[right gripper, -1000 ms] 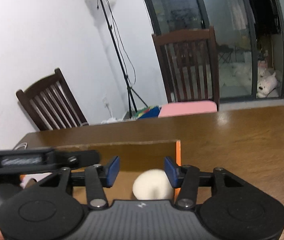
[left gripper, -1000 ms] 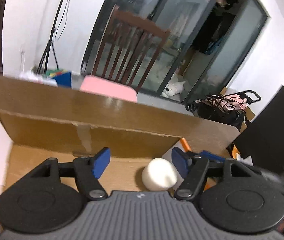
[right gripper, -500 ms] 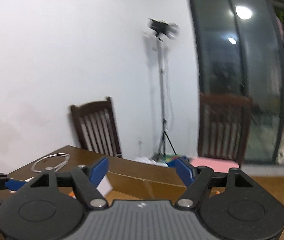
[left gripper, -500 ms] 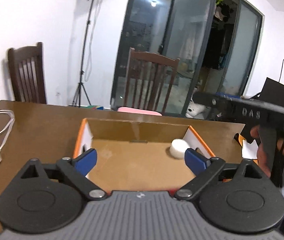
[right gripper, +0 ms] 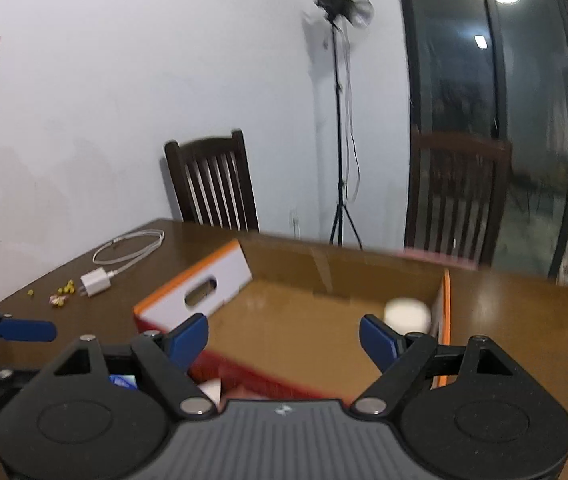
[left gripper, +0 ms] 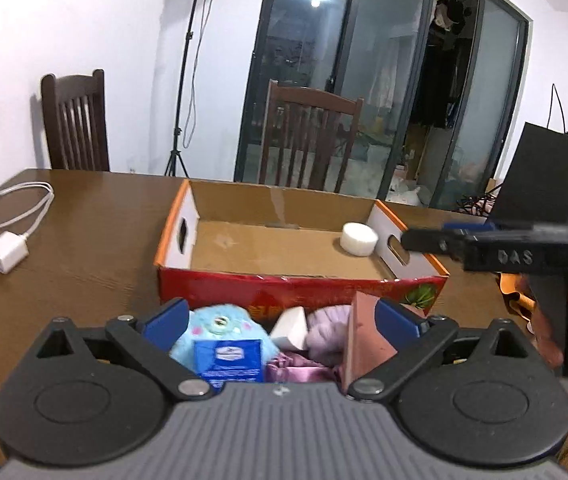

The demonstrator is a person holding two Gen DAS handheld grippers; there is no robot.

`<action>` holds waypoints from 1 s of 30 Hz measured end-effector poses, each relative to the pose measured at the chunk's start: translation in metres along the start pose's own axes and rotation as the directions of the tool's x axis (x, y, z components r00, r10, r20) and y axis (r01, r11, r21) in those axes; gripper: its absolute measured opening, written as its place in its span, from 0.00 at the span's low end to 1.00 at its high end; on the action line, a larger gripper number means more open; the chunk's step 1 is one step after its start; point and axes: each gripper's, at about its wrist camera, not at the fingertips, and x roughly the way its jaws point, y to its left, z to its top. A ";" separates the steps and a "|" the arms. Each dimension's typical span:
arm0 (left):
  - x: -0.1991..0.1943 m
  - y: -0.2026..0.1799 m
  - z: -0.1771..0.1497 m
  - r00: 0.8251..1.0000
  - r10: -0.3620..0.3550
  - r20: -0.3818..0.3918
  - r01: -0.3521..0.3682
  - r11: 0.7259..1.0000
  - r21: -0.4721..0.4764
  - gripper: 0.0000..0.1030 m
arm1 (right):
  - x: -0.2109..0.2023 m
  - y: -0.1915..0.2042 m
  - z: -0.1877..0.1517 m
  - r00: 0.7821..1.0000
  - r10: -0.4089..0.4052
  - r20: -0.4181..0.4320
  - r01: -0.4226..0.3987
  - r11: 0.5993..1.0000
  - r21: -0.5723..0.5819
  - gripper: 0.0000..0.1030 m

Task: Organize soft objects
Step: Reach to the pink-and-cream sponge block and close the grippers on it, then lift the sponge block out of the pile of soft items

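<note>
Cardboard box (left gripper: 284, 240) now sits well ahead of both grippers, which a second ago hung over its floor. The white puff (left gripper: 359, 239) lies alone in the box's far right corner, dropped there. The left gripper (left gripper: 280, 320) has pulled back to the pile (left gripper: 268, 344) of soft toys in front of the box, jaws opening, gripping nothing. The right gripper (right gripper: 284, 338) hovers over the box's near wall, jaws opening too, empty.
</note>
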 end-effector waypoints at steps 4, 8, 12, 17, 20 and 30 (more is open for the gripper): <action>0.019 -0.002 -0.006 0.997 -0.064 -0.040 0.061 0.996 -0.064 0.98 | -0.008 -0.022 -0.032 0.999 0.041 -0.002 -0.041 0.987 0.153 0.79; 0.034 -0.003 -0.014 0.989 -0.111 -0.094 0.098 0.986 -0.137 0.95 | 0.001 -0.052 -0.063 0.997 0.067 0.036 -0.075 0.940 0.332 0.71; 0.044 -0.006 -0.020 0.984 -0.130 -0.123 0.109 0.981 -0.160 0.90 | 0.009 -0.067 -0.079 0.996 0.088 0.033 -0.094 0.898 0.430 0.62; 0.040 -0.005 -0.024 0.982 -0.125 -0.140 0.101 0.981 -0.168 0.89 | 0.003 -0.067 -0.082 0.992 0.110 0.064 -0.127 0.897 0.424 0.62; 0.040 -0.001 -0.026 0.979 -0.148 -0.139 0.116 0.969 -0.216 0.89 | 0.005 -0.068 -0.086 0.988 0.139 0.064 -0.153 0.887 0.435 0.62; 0.038 -0.007 -0.032 0.969 -0.190 -0.161 0.151 0.962 -0.229 0.56 | 0.017 -0.060 -0.093 0.984 0.177 0.031 -0.175 0.899 0.402 0.46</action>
